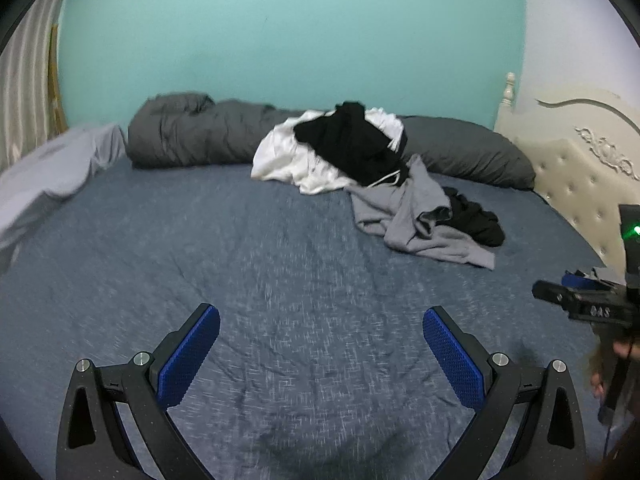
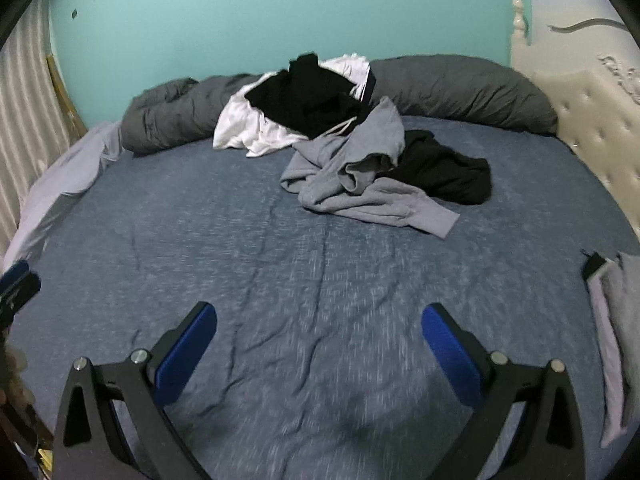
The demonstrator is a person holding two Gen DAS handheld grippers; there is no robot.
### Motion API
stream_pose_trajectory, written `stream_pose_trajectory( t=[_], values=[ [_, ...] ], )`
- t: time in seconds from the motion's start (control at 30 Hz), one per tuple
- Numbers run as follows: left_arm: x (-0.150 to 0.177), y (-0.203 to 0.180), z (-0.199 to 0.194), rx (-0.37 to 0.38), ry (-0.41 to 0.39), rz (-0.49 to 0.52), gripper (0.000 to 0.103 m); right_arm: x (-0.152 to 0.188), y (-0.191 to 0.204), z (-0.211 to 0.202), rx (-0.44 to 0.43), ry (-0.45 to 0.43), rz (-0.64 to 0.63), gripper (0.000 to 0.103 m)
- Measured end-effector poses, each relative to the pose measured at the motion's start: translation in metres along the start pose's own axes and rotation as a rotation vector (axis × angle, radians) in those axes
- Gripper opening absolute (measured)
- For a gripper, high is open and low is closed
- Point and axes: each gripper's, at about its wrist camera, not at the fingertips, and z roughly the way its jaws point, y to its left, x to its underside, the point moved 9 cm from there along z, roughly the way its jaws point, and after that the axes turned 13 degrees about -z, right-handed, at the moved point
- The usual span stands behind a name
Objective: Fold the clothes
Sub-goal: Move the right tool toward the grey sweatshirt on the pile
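Observation:
A heap of unfolded clothes lies at the far side of the blue bed [image 1: 240, 248]: a grey hoodie [image 1: 416, 216] in front, a black garment [image 1: 352, 140] on a white one [image 1: 284, 152], and another black piece [image 1: 476, 216]. The same hoodie [image 2: 360, 184], black garment [image 2: 308, 96] and white garment [image 2: 244, 128] show in the right wrist view. My left gripper [image 1: 320, 320] is open and empty, low over the bedspread, well short of the heap. My right gripper [image 2: 320, 320] is open and empty too; it shows at the right edge of the left wrist view [image 1: 576, 300].
A rolled dark grey duvet [image 1: 188, 136] lies along the teal wall. A cream tufted headboard [image 1: 580, 176] stands at the right. A pale lilac sheet [image 1: 52, 172] lies at the left edge. A grey garment [image 2: 620, 320] lies at the bed's right edge.

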Motion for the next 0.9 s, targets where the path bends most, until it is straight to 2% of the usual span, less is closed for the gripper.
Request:
stream_pose_trajectory(
  t=[0.17, 0.3, 0.37, 0.47, 0.6, 0.73, 0.77, 0.9],
  values=[
    [0.012, 0.018, 0.042, -0.012, -0.009, -0.038, 0.103, -0.016, -0.015, 0.066, -0.009, 0.010, -0.020, 0.103],
    [0.027, 0.037, 0.073, -0.028, 0.009, -0.086, 0.103, -0.029, -0.026, 0.116, 0.030, 0.028, -0.041, 0.103],
    [0.033, 0.047, 0.082, -0.035, 0.021, -0.110, 0.103, -0.033, -0.030, 0.137, 0.060, 0.041, -0.049, 0.103],
    [0.040, 0.063, 0.096, -0.046, 0.038, -0.147, 0.103, -0.036, -0.034, 0.179, 0.046, 0.079, -0.028, 0.103],
    [0.051, 0.085, 0.114, -0.061, 0.062, -0.196, 0.103, -0.050, -0.032, 0.210, 0.023, 0.075, -0.007, 0.098],
    [0.059, 0.099, 0.122, -0.074, 0.073, -0.210, 0.103, -0.071, -0.021, 0.248, 0.047, 0.087, -0.052, 0.097],
    [0.060, 0.102, 0.122, -0.077, 0.073, -0.207, 0.103, -0.075, -0.017, 0.256, 0.055, 0.090, -0.069, 0.096],
    [0.064, 0.110, 0.122, -0.080, 0.076, -0.204, 0.103, -0.084, -0.008, 0.291, 0.065, 0.112, -0.096, 0.079]
  ],
)
